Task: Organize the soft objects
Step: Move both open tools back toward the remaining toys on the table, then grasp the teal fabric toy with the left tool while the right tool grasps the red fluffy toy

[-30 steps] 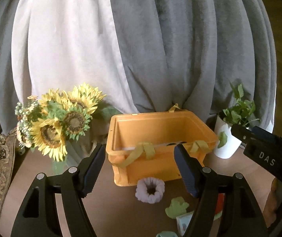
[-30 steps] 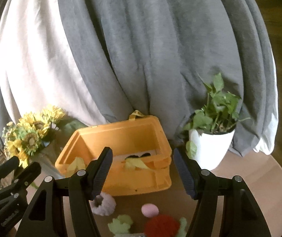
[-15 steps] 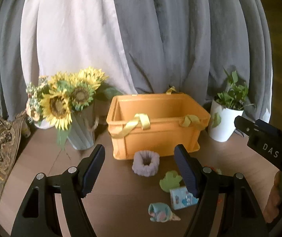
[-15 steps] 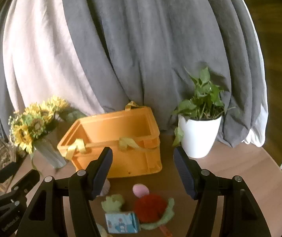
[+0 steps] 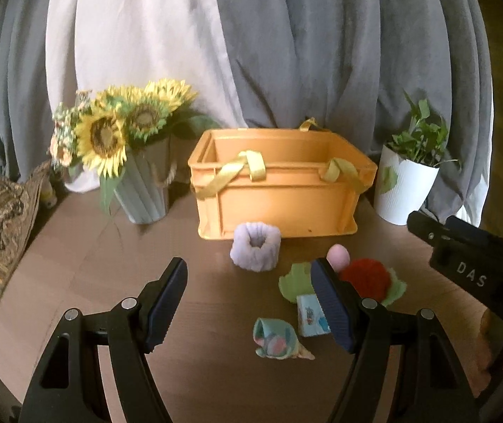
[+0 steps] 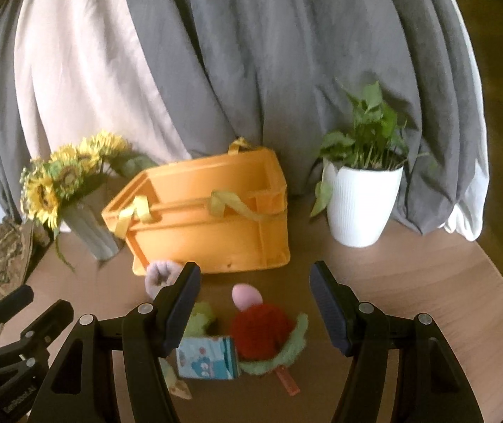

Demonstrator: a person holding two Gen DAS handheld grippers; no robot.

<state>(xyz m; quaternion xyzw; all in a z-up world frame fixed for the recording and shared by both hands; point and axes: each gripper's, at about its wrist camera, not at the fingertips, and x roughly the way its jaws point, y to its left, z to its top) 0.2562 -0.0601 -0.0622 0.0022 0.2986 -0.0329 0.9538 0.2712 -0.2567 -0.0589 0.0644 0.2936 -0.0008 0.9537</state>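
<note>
Both hand-held grippers, left (image 5: 248, 292) and right (image 6: 255, 299), have pulled back from the orange crate (image 5: 279, 190), jaws open and empty; soft toys (image 6: 262, 331) now lie ahead, unsorted.

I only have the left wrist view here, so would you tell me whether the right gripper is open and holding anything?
Observer: The right gripper is open, with nothing between its fingers.
Operator: Thank you. What is its camera facing?
Observer: It looks down at the red plush, which lies on the table framed between its two fingers.
Operator: Is anything near that plush hidden from me?
Observer: Yes, a thin orange strip pokes out from under the plush's green trim, just right of the blue box.
</note>
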